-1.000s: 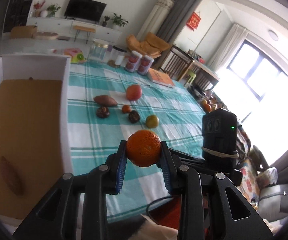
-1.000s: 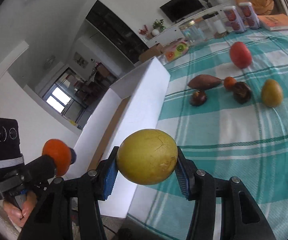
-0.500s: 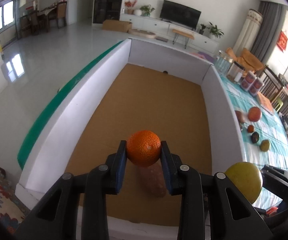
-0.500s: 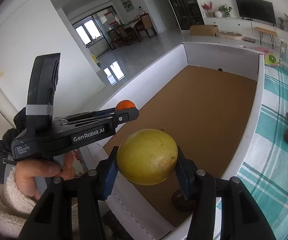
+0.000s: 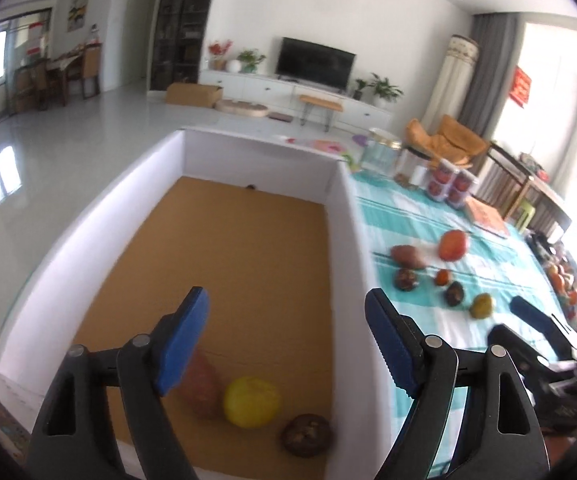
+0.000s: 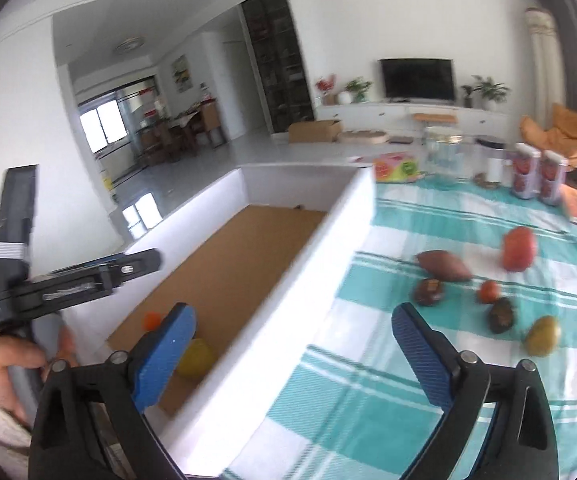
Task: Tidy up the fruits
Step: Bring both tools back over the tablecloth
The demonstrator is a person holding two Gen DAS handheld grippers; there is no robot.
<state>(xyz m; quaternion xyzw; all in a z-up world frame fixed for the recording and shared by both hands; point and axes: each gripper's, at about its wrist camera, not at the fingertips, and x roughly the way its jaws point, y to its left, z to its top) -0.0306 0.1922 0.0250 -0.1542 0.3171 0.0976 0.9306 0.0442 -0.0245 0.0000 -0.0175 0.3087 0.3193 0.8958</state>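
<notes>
Both grippers wide and empty over the box (image 5: 344,208)

Loose yellow fruit (image 5: 251,401) inside could roll; left gripper (image 5: 288,340) and right gripper (image 6: 292,344) might collide reaching for table fruit.

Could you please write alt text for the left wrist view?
The open left tool hangs empty over a white-walled box whose brown floor holds a yellow fruit, a sweet potato and a dark round fruit. To the right, six more pieces sit on a teal checked tablecloth.
</notes>
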